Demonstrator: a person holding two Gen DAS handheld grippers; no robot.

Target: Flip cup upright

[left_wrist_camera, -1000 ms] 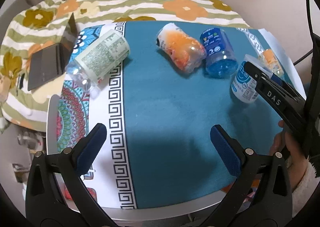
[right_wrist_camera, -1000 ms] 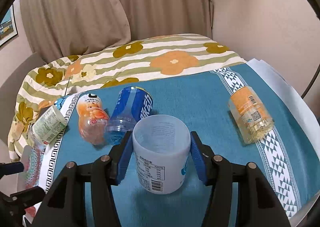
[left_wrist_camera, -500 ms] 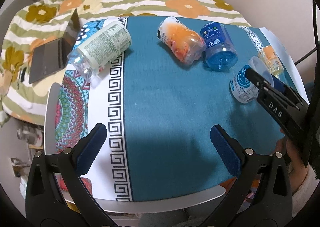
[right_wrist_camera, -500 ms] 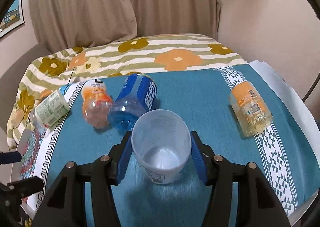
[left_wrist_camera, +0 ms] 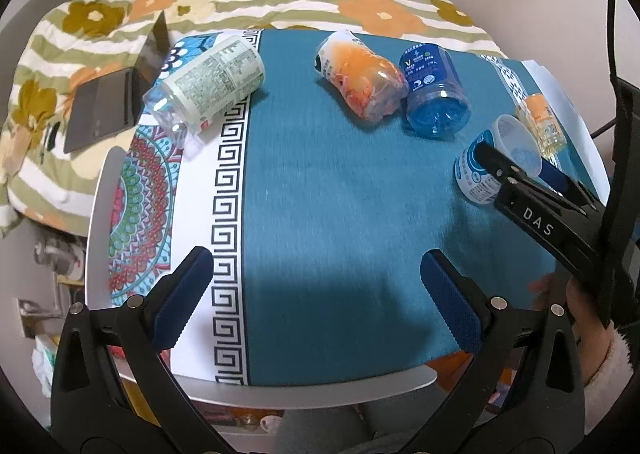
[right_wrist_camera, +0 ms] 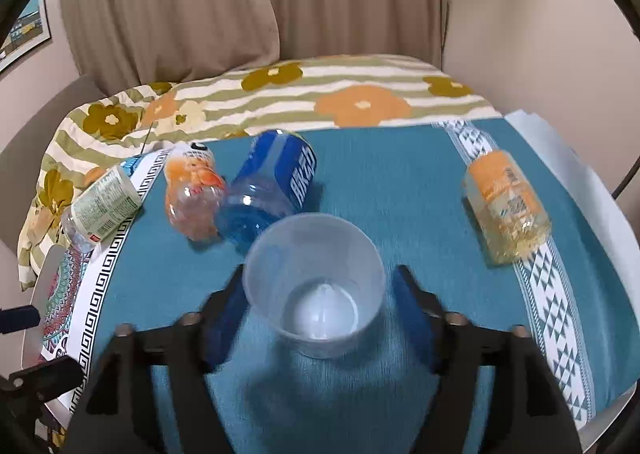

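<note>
left hand-held gripper (left_wrist_camera: 316,294) is hanging with jaws wide apart over the table (left_wrist_camera: 320,194) | right hand-held gripper (left_wrist_camera: 516,170) is sitting around the cup (left_wrist_camera: 496,162), mouth facing up | blue bottle (left_wrist_camera: 434,90) and orange bottle (left_wrist_camera: 360,80) are lying touching

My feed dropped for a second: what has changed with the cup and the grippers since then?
The right gripper has opened and let go of the cup, which now stands upright on the teal cloth, mouth up. Its fingers sit apart from the cup's sides. The left gripper stays open and empty; the lying bottles have not moved.
</note>
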